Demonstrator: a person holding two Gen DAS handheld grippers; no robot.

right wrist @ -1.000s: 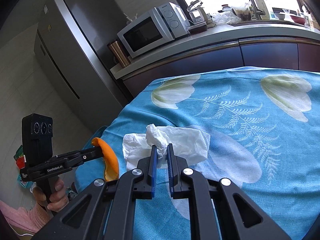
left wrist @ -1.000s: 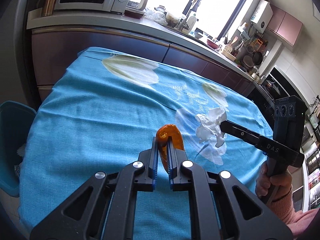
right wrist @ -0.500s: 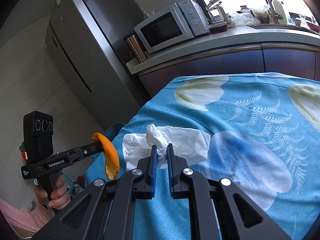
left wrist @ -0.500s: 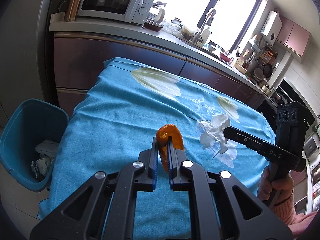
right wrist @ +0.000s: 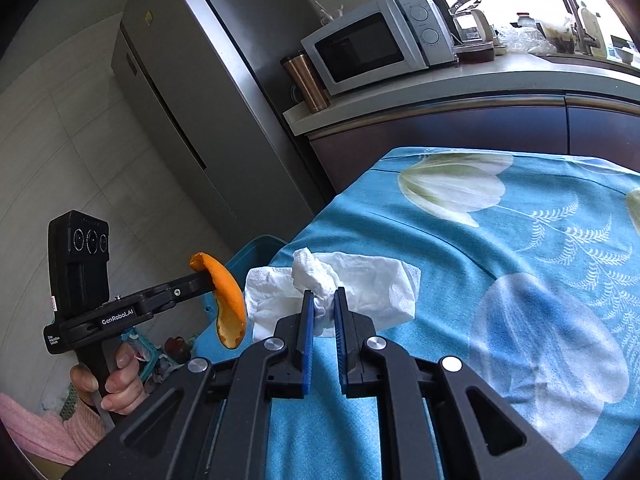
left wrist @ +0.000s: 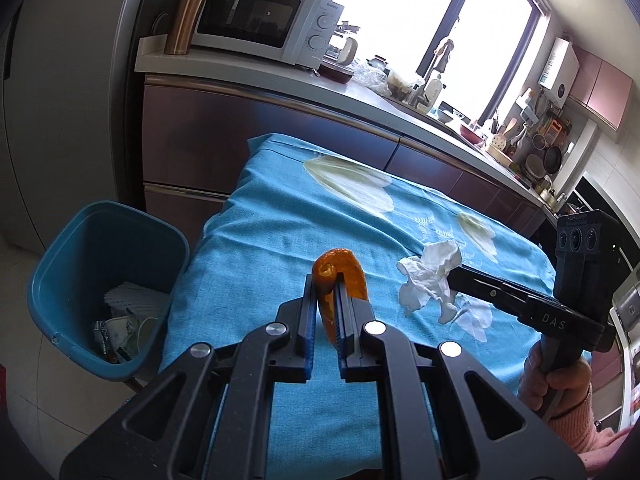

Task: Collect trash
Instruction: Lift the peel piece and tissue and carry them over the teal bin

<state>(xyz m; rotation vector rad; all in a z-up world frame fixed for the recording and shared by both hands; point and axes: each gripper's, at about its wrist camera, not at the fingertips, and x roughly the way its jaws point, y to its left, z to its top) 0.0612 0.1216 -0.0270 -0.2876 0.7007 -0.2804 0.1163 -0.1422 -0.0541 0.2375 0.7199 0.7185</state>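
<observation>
My left gripper (left wrist: 325, 280) is shut on a curled orange peel (left wrist: 347, 274) and holds it above the left part of the table. It also shows in the right wrist view (right wrist: 208, 278) with the orange peel (right wrist: 228, 304). My right gripper (right wrist: 322, 298) is shut on a crumpled white tissue (right wrist: 360, 284), held above the blue tablecloth (right wrist: 520, 264). The tissue (left wrist: 430, 280) and right gripper (left wrist: 454, 276) show in the left wrist view. A blue trash bin (left wrist: 60, 260) with trash inside stands on the floor left of the table.
A kitchen counter (left wrist: 360, 96) with a microwave (left wrist: 260, 24) and a copper tumbler (left wrist: 184, 16) runs behind the table. A grey fridge (right wrist: 180, 100) stands at the left. The tablecloth (left wrist: 280, 232) hangs over the table's left edge beside the bin.
Both grippers have moved left along the table with their loads. The trash bin has come fully into the left wrist view, and the fridge fills more of the right wrist view.
</observation>
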